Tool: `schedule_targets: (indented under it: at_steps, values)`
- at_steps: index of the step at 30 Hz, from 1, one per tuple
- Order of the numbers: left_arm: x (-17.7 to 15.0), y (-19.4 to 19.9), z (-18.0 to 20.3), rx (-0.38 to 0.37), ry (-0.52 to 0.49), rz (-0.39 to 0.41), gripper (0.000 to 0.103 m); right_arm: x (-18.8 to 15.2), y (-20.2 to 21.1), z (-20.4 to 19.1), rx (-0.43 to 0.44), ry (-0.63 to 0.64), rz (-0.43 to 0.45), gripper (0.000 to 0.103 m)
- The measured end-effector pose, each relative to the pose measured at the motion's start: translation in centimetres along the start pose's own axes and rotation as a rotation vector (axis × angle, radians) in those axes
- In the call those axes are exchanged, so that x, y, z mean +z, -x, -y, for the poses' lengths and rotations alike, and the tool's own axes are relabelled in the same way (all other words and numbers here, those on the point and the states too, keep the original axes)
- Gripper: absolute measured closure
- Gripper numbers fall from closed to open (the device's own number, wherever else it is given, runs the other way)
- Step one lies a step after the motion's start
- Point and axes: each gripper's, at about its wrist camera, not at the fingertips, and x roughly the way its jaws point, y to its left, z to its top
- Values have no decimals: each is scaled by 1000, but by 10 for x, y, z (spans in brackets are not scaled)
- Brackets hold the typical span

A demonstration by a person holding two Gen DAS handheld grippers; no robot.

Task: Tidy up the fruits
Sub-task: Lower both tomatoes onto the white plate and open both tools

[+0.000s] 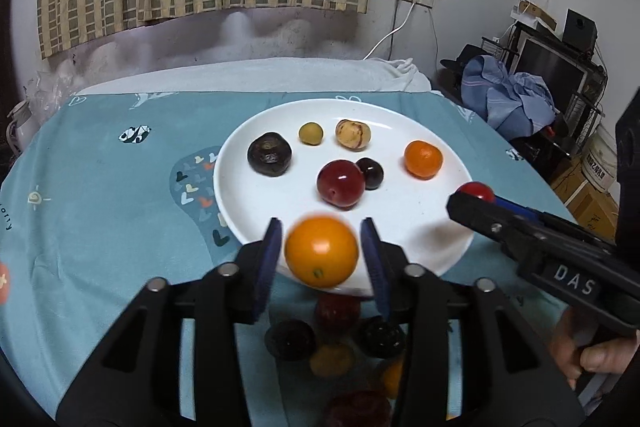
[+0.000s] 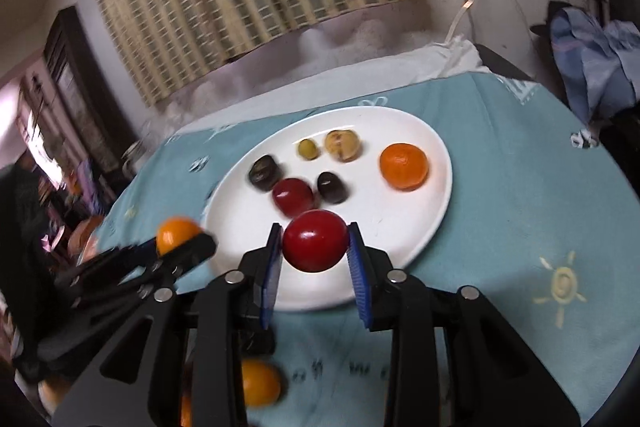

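Note:
A white plate (image 1: 400,227) on the teal cloth holds several fruits: a dark one (image 1: 269,153), a green one (image 1: 311,133), a tan one (image 1: 352,134), a small orange (image 1: 423,159), a red plum (image 1: 341,183) and a dark cherry (image 1: 370,173). My left gripper (image 1: 322,253) is shut on an orange fruit (image 1: 321,251) above the plate's near rim. My right gripper (image 2: 314,247) is shut on a red fruit (image 2: 315,246) over the plate's (image 2: 400,227) near edge. It shows in the left wrist view (image 1: 474,195) at right.
Several more fruits (image 1: 332,339) lie on the cloth (image 1: 100,207) under the left gripper, and an orange one (image 2: 260,383) under the right. A white pillow (image 1: 260,75) and curtain are behind. Clutter and a TV stand at the right.

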Motion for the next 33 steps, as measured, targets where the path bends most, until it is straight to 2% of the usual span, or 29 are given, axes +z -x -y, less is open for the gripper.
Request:
schedule_targets:
  at_steps: [1,3,7,9,13,16,20,25,30,33]
  values:
    - [-1,0,-2,4,2,4,46,-1,1,2,-30,7,25,26]
    - [-3,1,-10,12,23,8,41,-1,6,5,-24,19,52,26]
    - [-6,11,-31,-5,102,13,40,-6,25,8,21,-7,44,26]
    - [-10,19,-39,10,124,19,33,-12,35,9,18,-11,29,25]
    - [-40,38,-55,55,156,-7,26,-35,56,11,12,-62,30,16]
    - [-56,47,-56,100,137,-16,24,-50,60,5,22,-47,-8,16]
    - [-61,48,-45,111,79,-9,20,-50,61,-1,-8,-1,6,15]
    - [-58,29,-26,127,-25,-36,20,-46,56,9,0,-62,-19,12]
    - [-55,11,-18,134,-59,-80,19,-46,55,12,7,-82,-28,12]
    - [-53,6,-31,139,-12,-107,16,-47,55,9,13,-71,-33,12]
